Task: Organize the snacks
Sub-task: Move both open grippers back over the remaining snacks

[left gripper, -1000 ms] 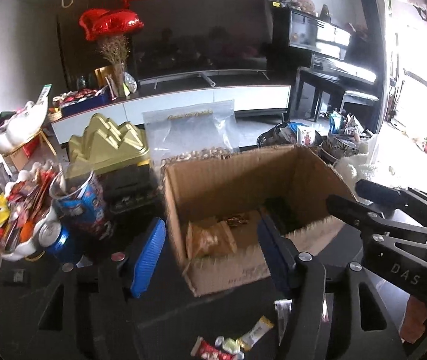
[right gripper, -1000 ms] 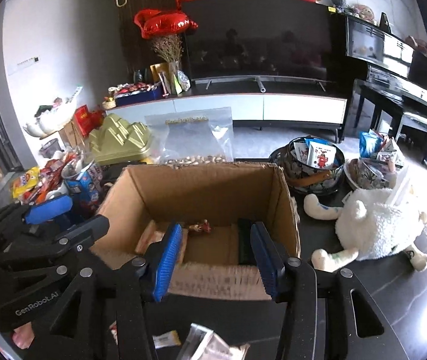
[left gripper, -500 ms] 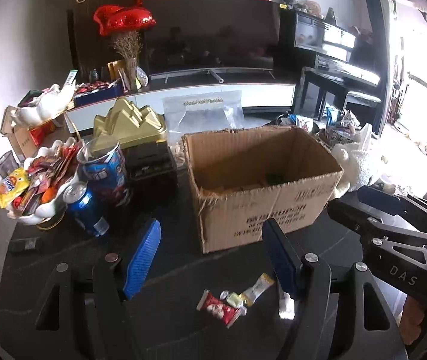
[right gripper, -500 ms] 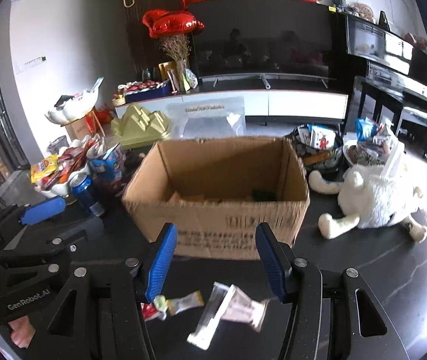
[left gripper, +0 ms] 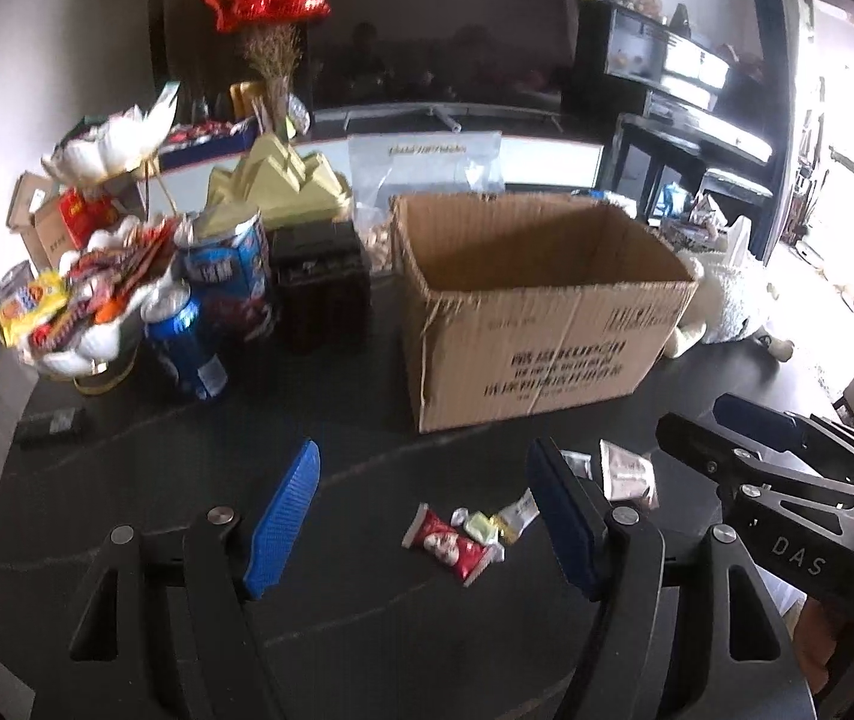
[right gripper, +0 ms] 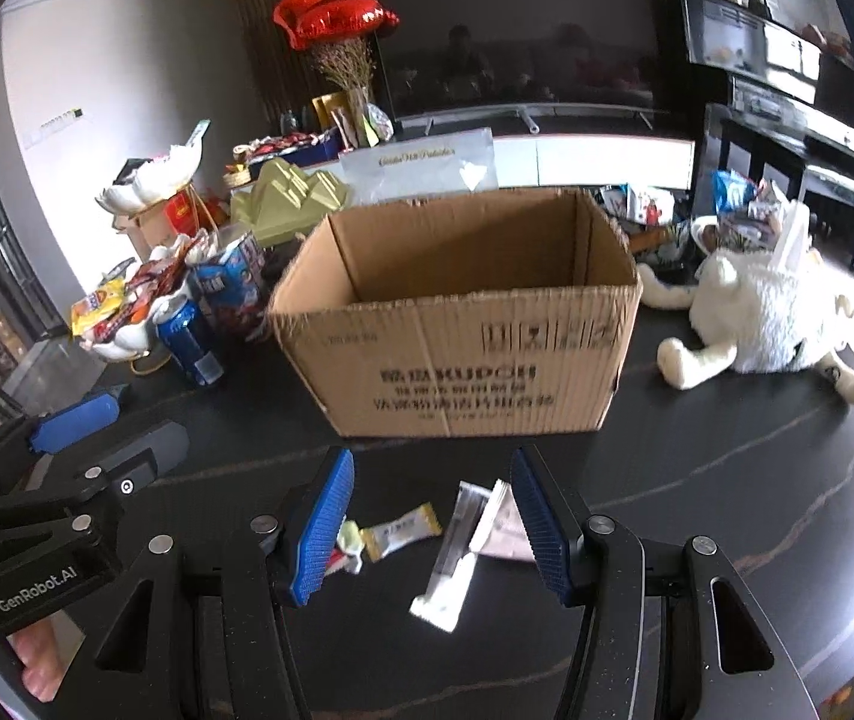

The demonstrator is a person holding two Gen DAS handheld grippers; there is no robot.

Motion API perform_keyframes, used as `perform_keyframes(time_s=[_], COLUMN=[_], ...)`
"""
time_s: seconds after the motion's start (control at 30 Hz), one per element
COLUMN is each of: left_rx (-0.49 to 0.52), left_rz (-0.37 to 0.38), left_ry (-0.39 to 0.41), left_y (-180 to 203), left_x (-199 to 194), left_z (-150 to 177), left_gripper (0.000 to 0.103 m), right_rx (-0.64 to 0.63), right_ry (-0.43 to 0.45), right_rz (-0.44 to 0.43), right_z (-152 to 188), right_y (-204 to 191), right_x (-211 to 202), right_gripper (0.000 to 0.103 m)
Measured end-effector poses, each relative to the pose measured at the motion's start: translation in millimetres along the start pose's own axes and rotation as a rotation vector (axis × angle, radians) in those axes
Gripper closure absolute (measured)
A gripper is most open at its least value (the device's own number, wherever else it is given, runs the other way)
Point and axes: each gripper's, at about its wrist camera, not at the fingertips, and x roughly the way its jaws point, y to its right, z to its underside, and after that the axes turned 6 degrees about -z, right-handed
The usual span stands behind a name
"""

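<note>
An open cardboard box (left gripper: 535, 312) stands on the dark table; it also shows in the right wrist view (right gripper: 463, 324). Loose snacks lie in front of it: a red wrapper (left gripper: 451, 546), small candies (left gripper: 484, 525), a yellow-white bar (right gripper: 399, 534), a long clear packet (right gripper: 454, 558) and a pale packet (left gripper: 625, 471). My left gripper (left gripper: 427, 519) is open and empty, low over the red wrapper. My right gripper (right gripper: 433, 516) is open and empty, low over the bar and clear packet. Each gripper shows at the side of the other's view.
A blue can (left gripper: 186, 342), a blue snack cup (left gripper: 228, 264), a bowl of snacks (left gripper: 84, 312), a black box (left gripper: 321, 282) and a gold box (left gripper: 282, 186) stand left of the cardboard box. A white plush toy (right gripper: 757, 312) lies to its right.
Both grippers have pulled back from over the box and dropped low toward the table. The loose snacks in front of the box now lie between the fingers.
</note>
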Motion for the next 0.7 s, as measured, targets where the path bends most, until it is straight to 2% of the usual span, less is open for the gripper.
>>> perform_keyframes(time_s=[0.37,0.7], left_rx=[-0.030,-0.072], left_rz=[0.036,0.066], left_ry=[-0.149,-0.257], left_y=[-5.3,-3.5], left_x=[41.0,77.4], left_z=[32.1,45.8], left_gripper=[0.032,0.033], right_rx=[0.053,0.136], right_ry=[-0.097,-0.199], right_rz=[0.028,0.032], right_z=[27.4,42.7], right_y=[5.1,21.7], right_x=[27.3,59.4], right_gripper=[0.047,0.047])
